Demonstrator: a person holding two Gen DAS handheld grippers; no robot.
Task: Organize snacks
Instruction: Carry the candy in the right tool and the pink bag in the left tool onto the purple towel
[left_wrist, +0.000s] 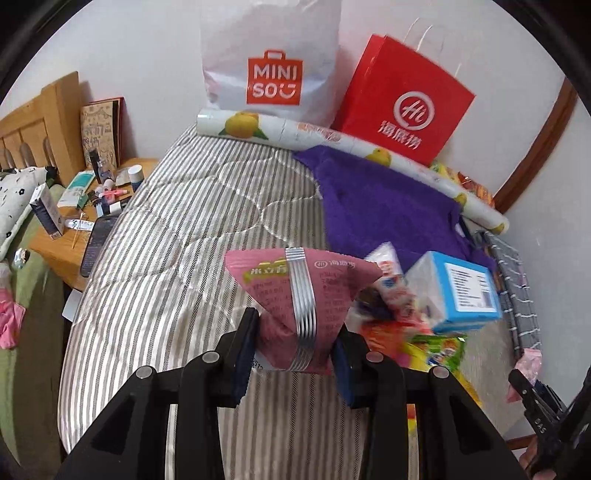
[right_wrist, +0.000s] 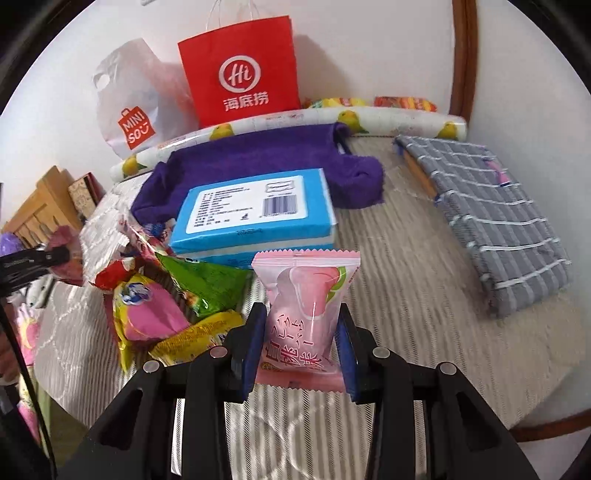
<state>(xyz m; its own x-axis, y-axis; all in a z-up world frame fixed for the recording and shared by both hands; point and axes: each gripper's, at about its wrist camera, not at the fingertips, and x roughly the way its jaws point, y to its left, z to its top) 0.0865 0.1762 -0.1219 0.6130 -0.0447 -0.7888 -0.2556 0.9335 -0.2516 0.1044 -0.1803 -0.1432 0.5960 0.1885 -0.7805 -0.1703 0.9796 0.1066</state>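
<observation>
My left gripper (left_wrist: 295, 343) is shut on a dusky pink triangular snack packet (left_wrist: 299, 295) with a silver seam, held above the striped table cover. My right gripper (right_wrist: 301, 347) is shut on a pale pink peach candy packet (right_wrist: 308, 314), lifted off the surface. A heap of loose snack packets (right_wrist: 166, 302) lies left of the right gripper, and the same snack heap (left_wrist: 413, 325) shows right of the left gripper. A blue-and-white box (right_wrist: 255, 214) rests behind the heap, partly on a purple cloth (right_wrist: 258, 158). The right gripper (left_wrist: 535, 398) also shows at the left view's lower right edge.
A red paper bag (left_wrist: 402, 107) and a white Miniso bag (left_wrist: 269, 59) lean on the back wall behind a lemon-print roll (left_wrist: 332, 140). A grey striped pouch (right_wrist: 491, 218) lies at the right. A phone (left_wrist: 98, 243) and cosmetics crowd a wooden nightstand (left_wrist: 51, 247) on the left.
</observation>
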